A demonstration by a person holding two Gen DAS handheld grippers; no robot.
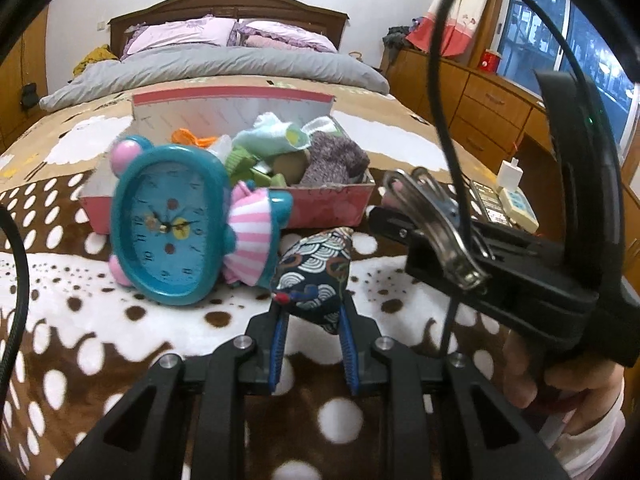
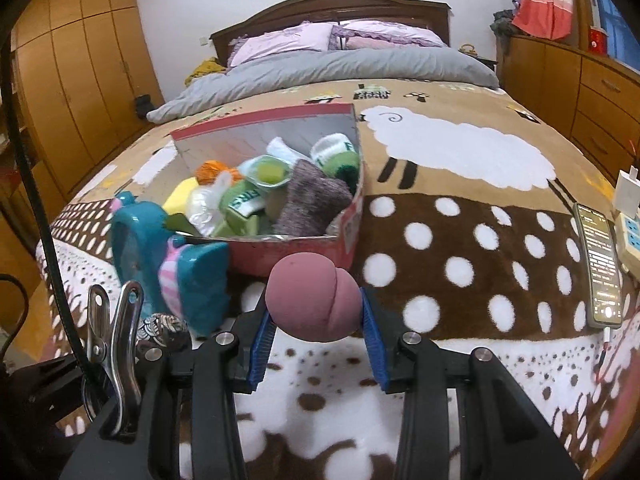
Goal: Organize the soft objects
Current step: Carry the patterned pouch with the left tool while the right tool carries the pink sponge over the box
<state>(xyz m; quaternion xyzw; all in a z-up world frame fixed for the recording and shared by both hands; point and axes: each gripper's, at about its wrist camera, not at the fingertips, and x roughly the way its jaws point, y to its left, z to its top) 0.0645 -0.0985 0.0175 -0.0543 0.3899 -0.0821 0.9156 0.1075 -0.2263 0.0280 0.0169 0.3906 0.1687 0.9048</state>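
My left gripper (image 1: 312, 312) is shut on a dark blue patterned fabric pouch (image 1: 316, 276), held just above the blanket in front of the clock. My right gripper (image 2: 316, 312) is shut on a pink foam ball (image 2: 314, 298), held in front of the pink box's near corner. The pink cardboard box (image 1: 320, 210) sits on the bed and holds several soft things: a purple-grey sock (image 2: 312, 200), green socks (image 2: 240, 200), a pale blue cloth (image 1: 272, 138). It also shows in the right wrist view (image 2: 348, 224). The pouch peeks in at the lower left of the right wrist view (image 2: 162, 326).
A teal alarm clock (image 1: 168, 224) with a pink striped bow stands left of the box, also seen edge-on (image 2: 136, 240). A phone (image 2: 600, 264) and a power strip (image 2: 630, 236) lie at the bed's right edge. Grey duvet (image 2: 340, 68), pillows and wooden drawers lie behind.
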